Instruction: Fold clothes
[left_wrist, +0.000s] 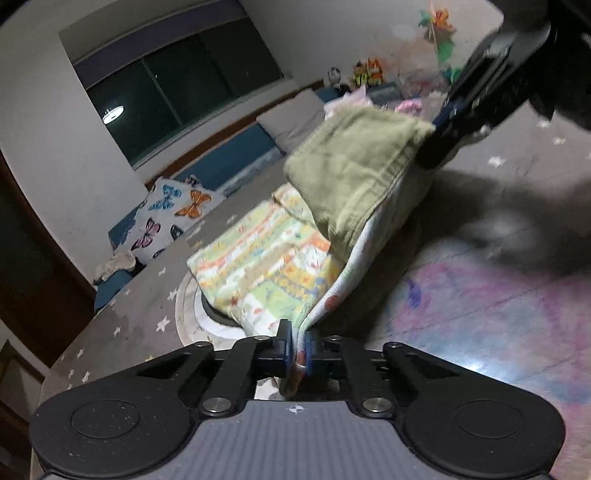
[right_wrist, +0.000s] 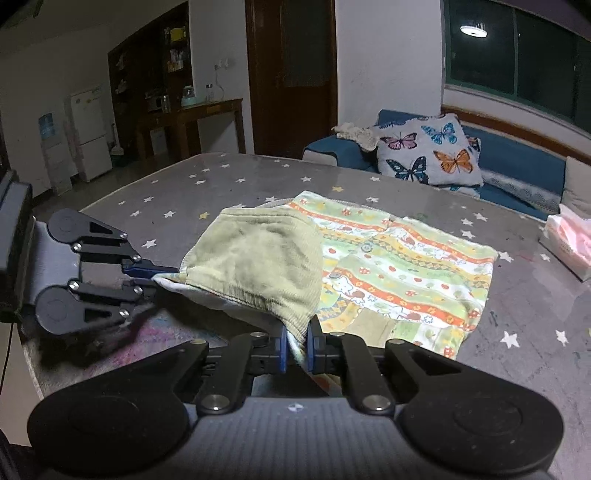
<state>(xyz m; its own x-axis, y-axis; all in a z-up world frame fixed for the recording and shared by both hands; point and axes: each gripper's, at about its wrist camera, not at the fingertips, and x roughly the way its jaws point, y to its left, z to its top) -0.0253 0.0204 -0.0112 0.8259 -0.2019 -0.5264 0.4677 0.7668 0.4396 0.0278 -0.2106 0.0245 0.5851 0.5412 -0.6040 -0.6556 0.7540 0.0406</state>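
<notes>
on the grey star-print table (right_wrist: 229, 177) lies a child's patterned garment (right_wrist: 406, 273), flat over most of its length, with its near end raised off the surface. that raised end shows an olive-green ribbed band (right_wrist: 258, 258), most likely a waistband or hem, folded over toward the rest of the cloth. the left gripper (left_wrist: 298, 350) is clenched on one corner of that edge, the fabric bunched between its blue pads. the right gripper (right_wrist: 296, 345) is likewise clamped on the other corner, right at the ribbed band, so the edge hangs stretched between the two. in the left view the right gripper (left_wrist: 448, 123) shows at the far corner, somewhat blurred; in the right view the left gripper (right_wrist: 151, 275) sits at the left, gripping its corner.

the cloth looks thin, soft and light. it sags in the middle and will drape wherever it is let down, with no stiffness to keep a crease by itself. the ribbed band seems thicker and gives the firmer hold, so the corners there are a sensible place to grip. held too shallow, the slack cloth could slip out or fold unevenly. a butterfly cushion (right_wrist: 430, 151) rests on the blue sofa (right_wrist: 517, 162) behind the table, and a tissue pack (right_wrist: 569, 243) lies near the table's right edge.
</notes>
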